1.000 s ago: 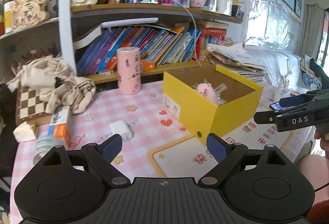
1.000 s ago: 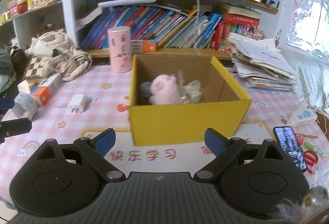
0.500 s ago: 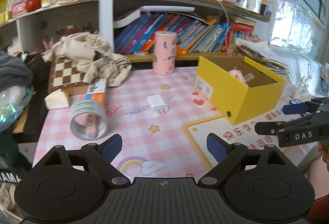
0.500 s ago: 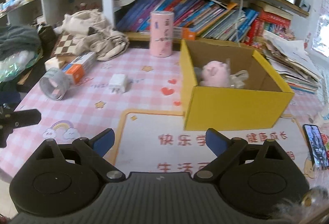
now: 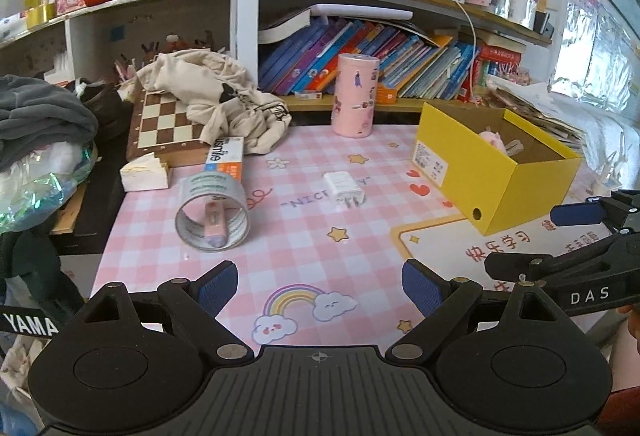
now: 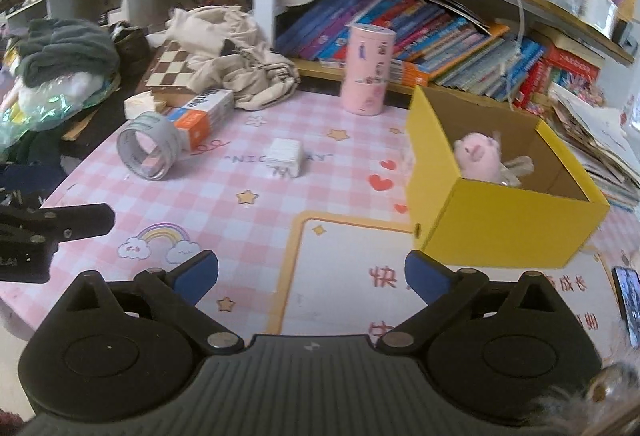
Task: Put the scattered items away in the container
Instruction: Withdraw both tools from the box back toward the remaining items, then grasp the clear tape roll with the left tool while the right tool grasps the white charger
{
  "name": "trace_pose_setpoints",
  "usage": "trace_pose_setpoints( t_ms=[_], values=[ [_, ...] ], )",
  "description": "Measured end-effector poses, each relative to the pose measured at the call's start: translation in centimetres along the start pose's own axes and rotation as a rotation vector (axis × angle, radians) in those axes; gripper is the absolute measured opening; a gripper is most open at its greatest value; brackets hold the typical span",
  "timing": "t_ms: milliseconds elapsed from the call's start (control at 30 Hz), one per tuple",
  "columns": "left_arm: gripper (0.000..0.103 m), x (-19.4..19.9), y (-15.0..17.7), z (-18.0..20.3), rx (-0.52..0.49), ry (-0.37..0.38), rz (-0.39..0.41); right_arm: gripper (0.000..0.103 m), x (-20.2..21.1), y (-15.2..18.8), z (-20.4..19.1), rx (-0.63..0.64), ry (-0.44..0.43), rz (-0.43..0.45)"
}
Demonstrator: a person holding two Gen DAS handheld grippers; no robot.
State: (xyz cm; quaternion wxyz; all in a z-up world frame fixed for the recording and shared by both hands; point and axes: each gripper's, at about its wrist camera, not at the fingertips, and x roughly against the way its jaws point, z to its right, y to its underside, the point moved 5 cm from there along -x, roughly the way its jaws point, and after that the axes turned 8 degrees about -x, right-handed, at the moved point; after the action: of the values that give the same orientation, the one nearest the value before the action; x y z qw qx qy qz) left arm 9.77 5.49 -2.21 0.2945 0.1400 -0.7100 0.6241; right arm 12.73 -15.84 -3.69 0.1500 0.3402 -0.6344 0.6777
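My left tongs (image 5: 320, 286) are hanging wide and empty, tape roll (image 5: 212, 212) lying far-left of them; my right tongs (image 6: 311, 274) are opening, empty, yellow box (image 6: 500, 232) sitting far-right.

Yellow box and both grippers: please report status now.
Left gripper open, empty. Right gripper opening, empty. Yellow box holds pink plush; white charger, tape roll outside. Path clear.

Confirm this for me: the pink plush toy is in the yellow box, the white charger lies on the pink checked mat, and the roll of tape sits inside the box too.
Not quite. The roll of tape is not in the yellow box; it lies on the pink checked mat, left of the white charger. Both wrist views show it. The pink plush toy is indeed in the box.
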Motion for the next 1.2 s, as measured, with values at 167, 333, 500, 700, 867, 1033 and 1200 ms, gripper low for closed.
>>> trace_pose_setpoints(
  t_ms=[167,333,500,700,867,1033,1200],
  values=[
    [0.091,0.2,0.7,-1.4,0.032,-0.032,-0.010,0.101,-0.8,-0.3,-1.3,0.022,-0.023,-0.010],
    [0.091,0.3,1.2,-2.7,0.071,-0.067,-0.020,0.101,-1.4,-0.5,-2.4,0.047,-0.049,-0.013],
    [0.091,0.0,1.4,-3.2,0.087,-0.083,-0.031,0.102,-2.1,-0.7,-2.8,0.058,-0.063,-0.020],
    [0.091,-1.0,1.2,-3.0,0.081,-0.085,-0.048,0.103,-3.4,-1.0,-2.2,0.047,-0.071,-0.034],
    [0.091,-2.1,0.9,-3.4,0.074,-0.104,-0.064,0.103,-4.9,-1.5,-2.1,0.046,-0.087,-0.048],
    [0.091,-3.6,0.6,-3.9,0.098,-0.111,-0.081,0.103,-6.5,-2.3,-2.0,0.061,-0.095,-0.056],
    [0.091,-5.0,0.4,-4.1,0.103,-0.109,-0.096,0.103,-8.2,-2.9,-1.7,0.060,-0.099,-0.077]
  ],
)
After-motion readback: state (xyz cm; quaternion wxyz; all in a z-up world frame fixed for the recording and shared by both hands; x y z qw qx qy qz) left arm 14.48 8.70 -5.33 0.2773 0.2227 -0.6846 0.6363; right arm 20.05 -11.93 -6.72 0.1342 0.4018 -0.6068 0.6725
